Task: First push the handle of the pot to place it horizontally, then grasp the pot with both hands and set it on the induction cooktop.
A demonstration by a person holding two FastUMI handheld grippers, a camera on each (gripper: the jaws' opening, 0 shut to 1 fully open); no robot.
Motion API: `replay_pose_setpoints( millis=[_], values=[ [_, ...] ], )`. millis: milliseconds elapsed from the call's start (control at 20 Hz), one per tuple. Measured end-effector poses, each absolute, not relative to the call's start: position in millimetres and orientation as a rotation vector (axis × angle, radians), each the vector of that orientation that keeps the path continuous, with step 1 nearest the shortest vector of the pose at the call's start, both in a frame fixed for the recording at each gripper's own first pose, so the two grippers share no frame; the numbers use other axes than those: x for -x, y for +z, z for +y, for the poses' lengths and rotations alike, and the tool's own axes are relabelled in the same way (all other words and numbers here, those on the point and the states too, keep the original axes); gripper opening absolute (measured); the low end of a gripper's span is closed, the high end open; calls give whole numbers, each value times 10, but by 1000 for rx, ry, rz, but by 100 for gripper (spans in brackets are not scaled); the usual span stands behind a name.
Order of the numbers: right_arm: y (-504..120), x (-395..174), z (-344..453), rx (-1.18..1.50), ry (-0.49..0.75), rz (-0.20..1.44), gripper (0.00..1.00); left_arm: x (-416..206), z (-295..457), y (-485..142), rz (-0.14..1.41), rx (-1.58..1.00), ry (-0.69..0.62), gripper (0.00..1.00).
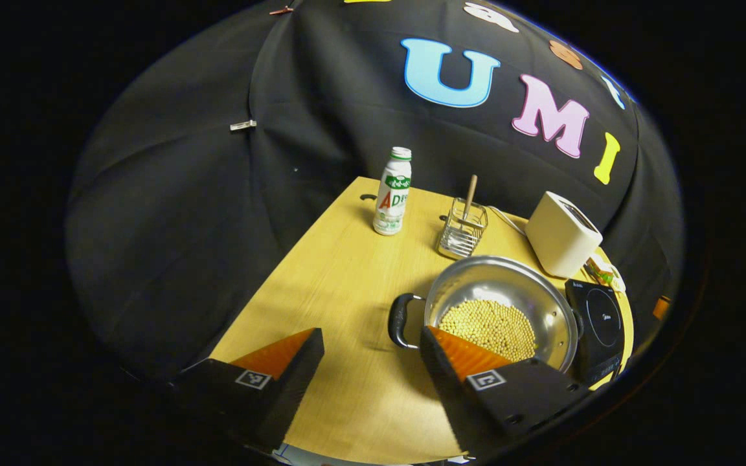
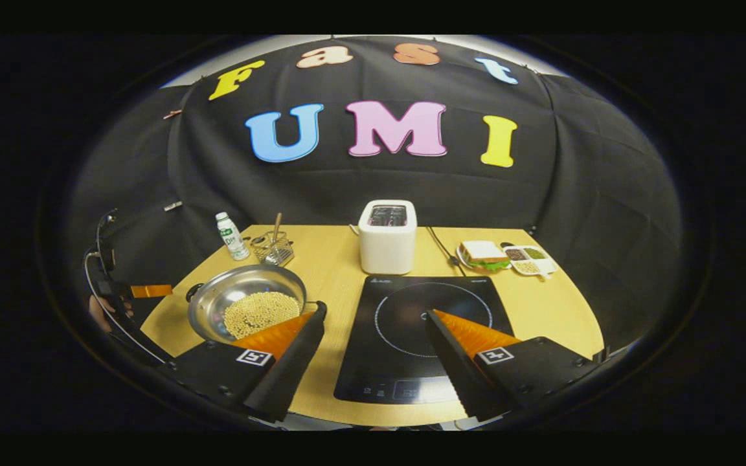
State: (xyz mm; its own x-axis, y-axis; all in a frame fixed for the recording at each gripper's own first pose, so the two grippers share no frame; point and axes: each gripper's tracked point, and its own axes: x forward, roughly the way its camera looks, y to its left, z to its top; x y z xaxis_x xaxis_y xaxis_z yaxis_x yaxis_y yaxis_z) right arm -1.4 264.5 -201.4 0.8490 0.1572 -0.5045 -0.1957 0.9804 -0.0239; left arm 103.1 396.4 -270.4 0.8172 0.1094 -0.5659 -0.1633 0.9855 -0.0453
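Observation:
A steel pot (image 1: 502,281) half full of yellow beans (image 1: 491,327) stands on the wooden table, close beside the black induction cooktop (image 1: 599,320). Its black loop handle (image 1: 399,320) points toward my left gripper (image 1: 372,333), which hovers open just in front of it, the right finger overlapping the pot's near rim. In the right gripper view the pot (image 2: 237,288) is left of the cooktop (image 2: 425,330). My right gripper (image 2: 374,312) is open above the gap between them, its right finger over the cooktop. The left gripper (image 2: 151,290) and a hand show at the far left.
Behind the pot stand a white bottle (image 1: 392,194), a wire holder with a wooden stick (image 1: 462,230) and a white toaster (image 2: 387,236). A sandwich plate (image 2: 483,254) and a compartment tray (image 2: 528,259) sit at the table's (image 2: 554,304) back right.

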Motion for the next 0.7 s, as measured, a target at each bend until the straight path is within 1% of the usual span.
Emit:
replay_pose_setpoints(
  millis=[50,150,200,250,350,700],
  values=[
    [-2094,-43,2731,68,198,542,99,-1069,3984,-2697,582,82,144,96],
    [-2281,-147,2920,54,226,577,97,-1135,3985,-2723,581,75,142,95],
    [-2357,-209,3003,49,238,595,99,-1175,3962,-2728,580,85,136,95],
    [-2449,-256,3111,39,256,609,95,-1206,3915,-2749,579,96,123,95],
    [-2621,-356,3284,15,278,632,99,-1287,3852,-2797,580,99,95,96],
    [-3113,-652,3721,3,332,696,99,-1609,3737,-3029,588,141,44,95]
  ],
)
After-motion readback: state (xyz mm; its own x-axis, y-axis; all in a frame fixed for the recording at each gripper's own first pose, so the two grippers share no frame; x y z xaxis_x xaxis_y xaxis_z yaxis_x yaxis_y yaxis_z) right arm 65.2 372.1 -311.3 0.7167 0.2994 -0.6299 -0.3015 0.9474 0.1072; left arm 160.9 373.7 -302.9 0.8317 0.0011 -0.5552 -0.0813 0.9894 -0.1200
